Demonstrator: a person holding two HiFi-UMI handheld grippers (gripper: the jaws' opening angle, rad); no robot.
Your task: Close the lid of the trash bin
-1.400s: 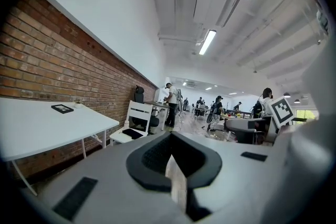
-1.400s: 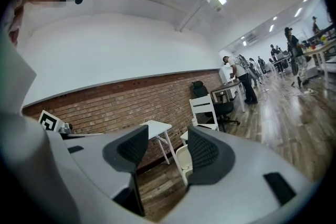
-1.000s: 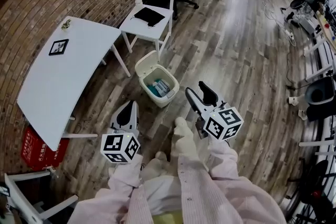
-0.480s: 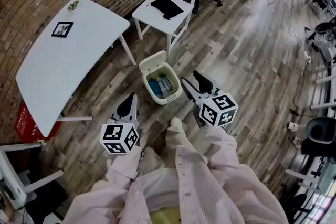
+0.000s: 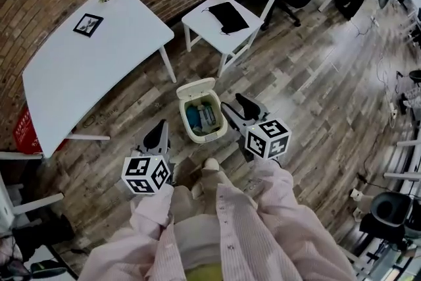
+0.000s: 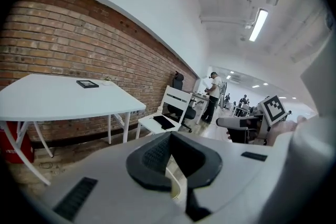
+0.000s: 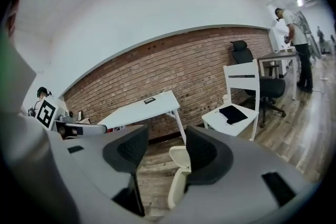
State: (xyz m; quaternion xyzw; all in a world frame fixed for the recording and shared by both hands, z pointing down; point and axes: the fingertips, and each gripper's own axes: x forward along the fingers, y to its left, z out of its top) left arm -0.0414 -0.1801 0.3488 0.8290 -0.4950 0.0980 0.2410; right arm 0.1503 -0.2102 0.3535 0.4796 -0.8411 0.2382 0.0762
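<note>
Left fingers (image 6: 149, 157) together, right fingers (image 7: 128, 150) apart

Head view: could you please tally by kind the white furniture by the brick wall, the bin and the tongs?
White table: 1
White chair: 1
White frame, cut off at lower left: 1
Trash bin, open: 1
Tongs: 2, the left tongs and the right tongs
Total: 6

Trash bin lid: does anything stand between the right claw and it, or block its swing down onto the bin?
Nothing visible does. The lid stands open at the bin's far edge; the right claw, open, hangs beside the bin.
</note>
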